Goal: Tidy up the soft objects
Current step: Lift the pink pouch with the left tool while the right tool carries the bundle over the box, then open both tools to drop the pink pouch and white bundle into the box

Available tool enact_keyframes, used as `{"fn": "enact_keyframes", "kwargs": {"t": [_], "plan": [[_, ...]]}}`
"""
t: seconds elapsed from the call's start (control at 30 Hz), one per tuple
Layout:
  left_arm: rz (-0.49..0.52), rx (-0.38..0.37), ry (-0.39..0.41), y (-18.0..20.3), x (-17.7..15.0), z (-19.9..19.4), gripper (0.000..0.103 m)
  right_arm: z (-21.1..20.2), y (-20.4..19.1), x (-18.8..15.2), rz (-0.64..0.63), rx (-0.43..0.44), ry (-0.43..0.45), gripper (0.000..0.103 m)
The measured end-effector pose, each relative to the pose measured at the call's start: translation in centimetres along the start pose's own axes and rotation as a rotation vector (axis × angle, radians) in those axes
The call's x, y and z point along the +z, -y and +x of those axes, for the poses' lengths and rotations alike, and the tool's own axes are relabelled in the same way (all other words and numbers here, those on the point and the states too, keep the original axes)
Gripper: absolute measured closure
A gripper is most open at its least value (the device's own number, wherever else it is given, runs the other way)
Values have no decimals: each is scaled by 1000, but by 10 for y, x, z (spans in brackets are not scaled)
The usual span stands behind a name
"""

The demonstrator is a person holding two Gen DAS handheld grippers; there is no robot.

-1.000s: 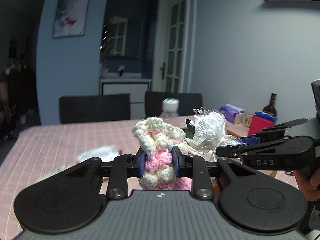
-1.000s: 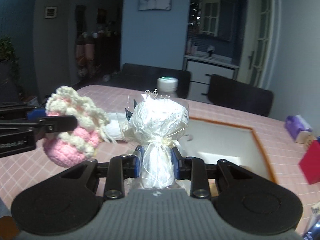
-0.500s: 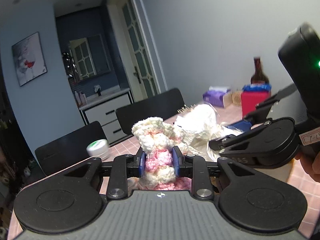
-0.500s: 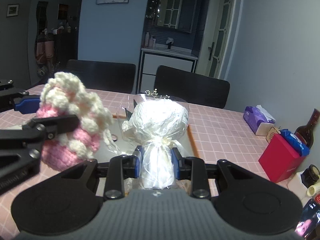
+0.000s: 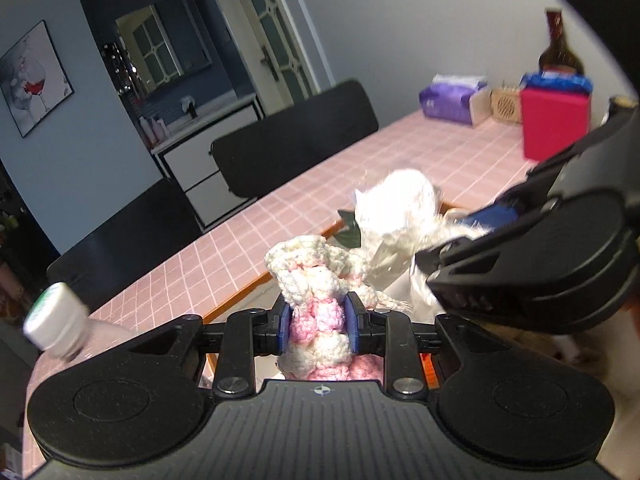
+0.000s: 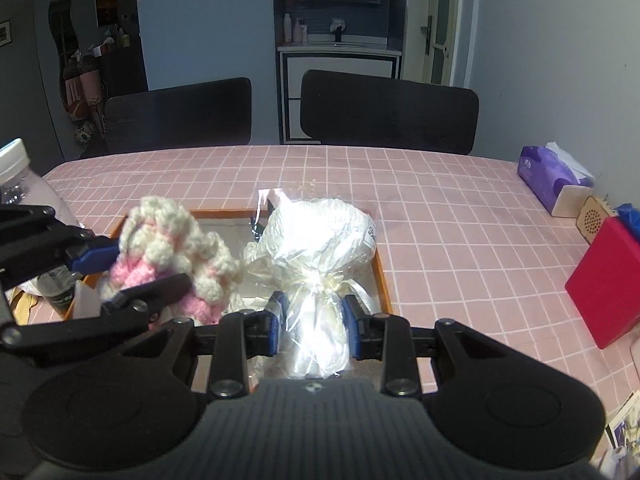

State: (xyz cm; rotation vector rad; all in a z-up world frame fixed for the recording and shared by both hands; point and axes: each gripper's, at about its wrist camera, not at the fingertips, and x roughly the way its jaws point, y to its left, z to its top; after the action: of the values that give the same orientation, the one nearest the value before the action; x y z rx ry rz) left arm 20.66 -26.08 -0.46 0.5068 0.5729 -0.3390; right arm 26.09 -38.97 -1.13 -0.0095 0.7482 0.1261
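Left gripper (image 6: 132, 276) clamps the pink-and-cream crochet toy (image 6: 176, 248), right gripper (image 6: 312, 330) pinches the cellophane-wrapped white bundle (image 6: 320, 236), both poised over the wooden-rimmed tray (image 6: 382, 276); next, probably, lower and release inside.

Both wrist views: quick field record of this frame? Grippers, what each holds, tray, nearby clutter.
left gripper: shut on crochet toy, pink and cream
right gripper: shut on wrapped bundle, white, in clear plastic, tied at the neck
tray: orange-rimmed, on the pink checked tablecloth, beneath both held items
contact with tray: cannot tell
left side: plastic bottle, white cap
right side: purple tissue pack, red box
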Motion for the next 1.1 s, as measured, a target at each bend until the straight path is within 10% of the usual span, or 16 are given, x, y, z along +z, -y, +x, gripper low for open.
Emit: {"fn": "enact_keyframes", "kwargs": {"t": [0.57,1.1], "plan": [[35,79,-89,1,-1,32,53,25,-2,-3,-47,-18,-64,65],[62,72,45,-2,-3,-36,36,-33,-21,8,-101,-56,-26,52]]}}
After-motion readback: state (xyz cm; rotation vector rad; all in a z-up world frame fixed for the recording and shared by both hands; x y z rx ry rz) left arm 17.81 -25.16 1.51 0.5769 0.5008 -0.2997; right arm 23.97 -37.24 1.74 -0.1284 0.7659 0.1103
